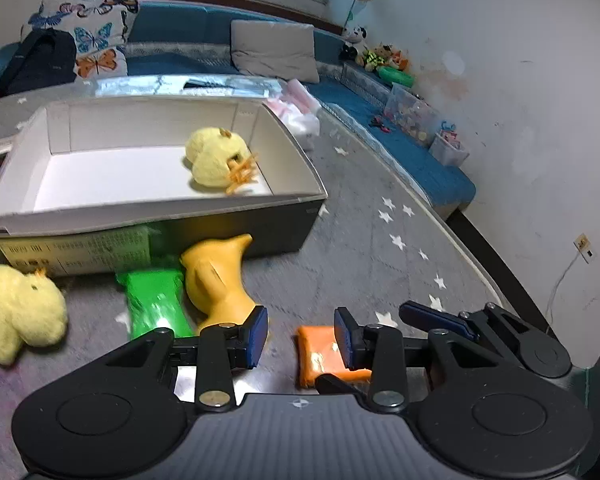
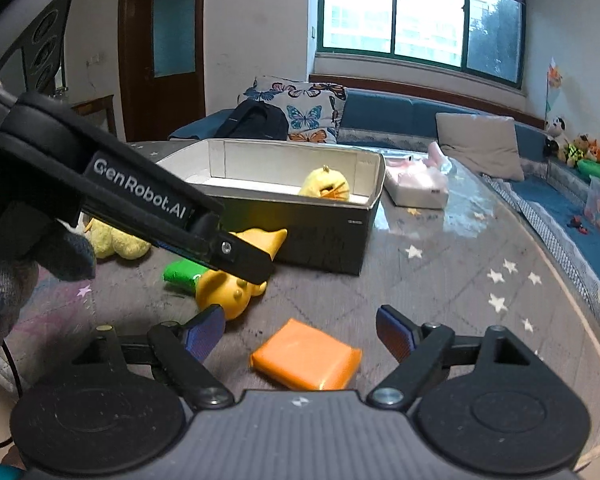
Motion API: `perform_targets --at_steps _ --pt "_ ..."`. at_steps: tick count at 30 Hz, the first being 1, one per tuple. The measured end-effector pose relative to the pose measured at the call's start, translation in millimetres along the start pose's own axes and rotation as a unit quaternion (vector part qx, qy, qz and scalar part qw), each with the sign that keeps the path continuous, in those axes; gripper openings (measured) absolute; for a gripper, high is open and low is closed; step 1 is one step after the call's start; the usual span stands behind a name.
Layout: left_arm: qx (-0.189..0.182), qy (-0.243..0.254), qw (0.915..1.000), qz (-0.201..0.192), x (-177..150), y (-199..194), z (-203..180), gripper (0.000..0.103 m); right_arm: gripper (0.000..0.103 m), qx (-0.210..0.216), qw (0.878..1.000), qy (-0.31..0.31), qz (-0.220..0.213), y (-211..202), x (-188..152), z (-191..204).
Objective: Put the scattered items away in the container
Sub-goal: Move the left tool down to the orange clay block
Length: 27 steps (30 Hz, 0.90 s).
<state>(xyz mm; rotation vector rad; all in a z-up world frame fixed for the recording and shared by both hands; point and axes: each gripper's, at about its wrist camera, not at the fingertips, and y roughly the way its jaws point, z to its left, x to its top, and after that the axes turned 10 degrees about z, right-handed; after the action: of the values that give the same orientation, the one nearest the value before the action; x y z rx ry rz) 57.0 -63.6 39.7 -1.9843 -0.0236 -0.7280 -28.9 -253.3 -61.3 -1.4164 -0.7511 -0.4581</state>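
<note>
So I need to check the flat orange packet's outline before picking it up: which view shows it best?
The right wrist view: the flat orange packet lies whole between the open fingers. In the left wrist view the packet is partly hidden behind the left gripper's finger.

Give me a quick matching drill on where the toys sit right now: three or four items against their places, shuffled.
Items:
1. fluffy chick
2. second fluffy chick
3. orange packet
4. green packet

Places:
A. on the table, in front of the open right gripper
B. inside the box
C. beside the rubber duck, against the box's outer wall
D. on the table outside the box, far left

Pairs: 1-B, 2-D, 3-A, 4-C
</note>
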Motion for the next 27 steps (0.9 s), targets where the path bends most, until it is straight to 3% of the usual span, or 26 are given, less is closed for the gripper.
perform_targets --at_steps 13,27 --pt "0.001 -0.003 0.9998 0.02 -12 9 -3 0.039 0.085 0.002 1.0 0.014 0.023 7 -15 -3" --pt "-0.021 -0.009 0.999 0.038 -10 22 -5 0.039 0.085 0.006 0.998 0.03 0.05 15 -27 -1"
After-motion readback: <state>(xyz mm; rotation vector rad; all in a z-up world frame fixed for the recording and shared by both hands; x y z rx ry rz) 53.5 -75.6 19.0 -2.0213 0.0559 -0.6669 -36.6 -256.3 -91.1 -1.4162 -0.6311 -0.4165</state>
